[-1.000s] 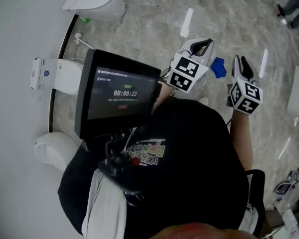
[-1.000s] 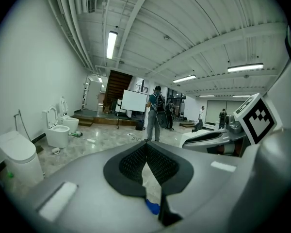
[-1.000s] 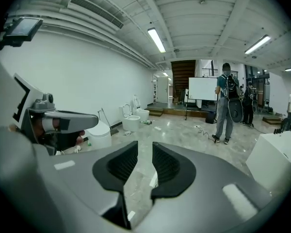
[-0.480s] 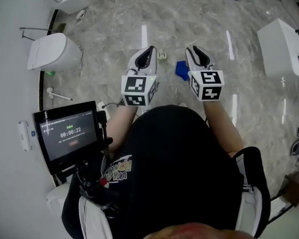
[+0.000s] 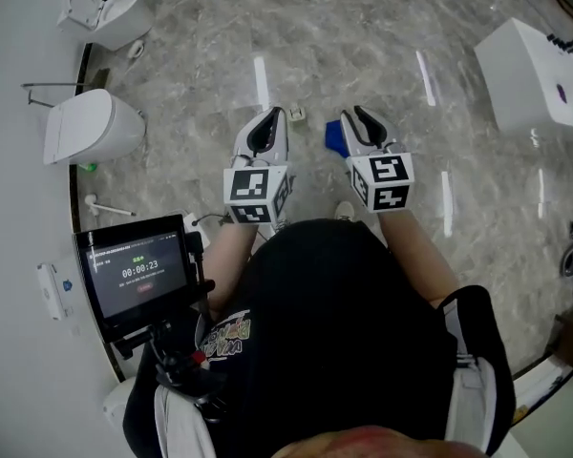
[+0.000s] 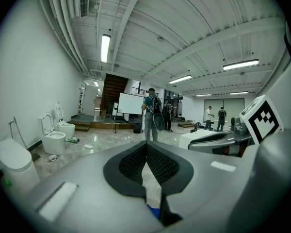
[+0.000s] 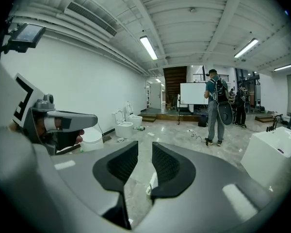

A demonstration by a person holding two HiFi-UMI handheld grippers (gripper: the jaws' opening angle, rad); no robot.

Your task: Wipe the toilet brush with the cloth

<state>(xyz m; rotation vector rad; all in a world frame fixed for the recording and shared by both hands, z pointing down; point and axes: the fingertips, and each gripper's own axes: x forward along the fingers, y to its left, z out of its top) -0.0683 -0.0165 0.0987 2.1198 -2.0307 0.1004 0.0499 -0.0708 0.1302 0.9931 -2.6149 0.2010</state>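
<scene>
Here the left tool [image 5: 273,114] is pinched closed and the right tool [image 5: 351,114] ajar, both empty.

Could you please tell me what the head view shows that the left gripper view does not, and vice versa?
Only the head view shows the toilet brush lying on the floor, the timer screen and the person's black shirt. Only the left gripper view shows people standing, a whiteboard and ceiling lights. Both show the blue cloth on the floor, the white toilets and the right gripper with its marker cube.
</scene>
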